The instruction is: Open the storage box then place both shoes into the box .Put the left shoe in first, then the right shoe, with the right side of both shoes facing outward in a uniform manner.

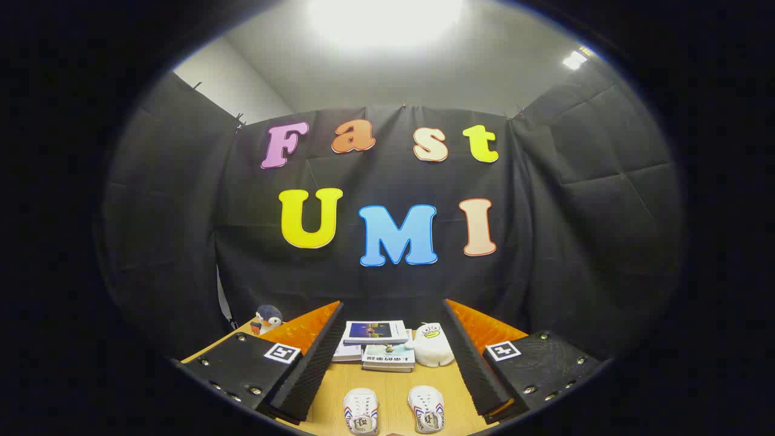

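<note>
Shoes, two of them, are lying side by side on the wooden table (393, 378), white sneakers with red and blue stripes on their sides: one shoe (361, 411) toward the left finger, the other shoe (427, 409) toward the right finger. Both are sitting in the gap between the two fingers, apart from each other and touching neither finger. The gripper (393, 363) is hanging above the table with its fingers spread wide and released, grasping nothing.

Beyond the shoes, three or so books (376, 344) are lying in a low, loose stack; the exact count is hard to tell. Just beside the stack, toward the right finger, one white plush duck (431, 345) is sitting upright, touching the books' edge. One small plush penguin (267, 318) with a dark head is standing at the table's far corner, beyond the left finger. Two square black-and-white marker tags are showing, one on each finger's housing.
</note>
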{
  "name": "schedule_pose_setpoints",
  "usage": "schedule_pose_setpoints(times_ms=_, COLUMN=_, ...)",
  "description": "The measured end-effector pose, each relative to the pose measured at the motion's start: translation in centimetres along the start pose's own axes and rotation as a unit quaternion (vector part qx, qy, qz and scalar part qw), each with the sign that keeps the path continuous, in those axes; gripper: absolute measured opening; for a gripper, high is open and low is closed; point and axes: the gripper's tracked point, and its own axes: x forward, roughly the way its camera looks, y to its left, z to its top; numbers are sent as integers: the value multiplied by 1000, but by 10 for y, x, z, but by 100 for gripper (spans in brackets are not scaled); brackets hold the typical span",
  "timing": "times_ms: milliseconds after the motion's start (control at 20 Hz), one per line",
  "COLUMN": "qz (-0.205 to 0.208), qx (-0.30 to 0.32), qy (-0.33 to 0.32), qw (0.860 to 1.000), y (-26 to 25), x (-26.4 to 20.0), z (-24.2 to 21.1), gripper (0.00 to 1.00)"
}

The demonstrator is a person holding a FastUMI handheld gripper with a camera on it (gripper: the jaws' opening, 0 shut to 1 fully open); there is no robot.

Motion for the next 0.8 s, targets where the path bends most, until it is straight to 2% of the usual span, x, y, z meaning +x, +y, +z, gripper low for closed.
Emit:
schedule_pose_setpoints(times_ms=350, qz=19, qx=26, qy=-1, qw=999, y=0, x=24, z=0, gripper=96)
schedule_pose_setpoints(times_ms=800, qz=58, qx=15, qy=17, qw=998, y=-22, x=54, z=-21, gripper=96)
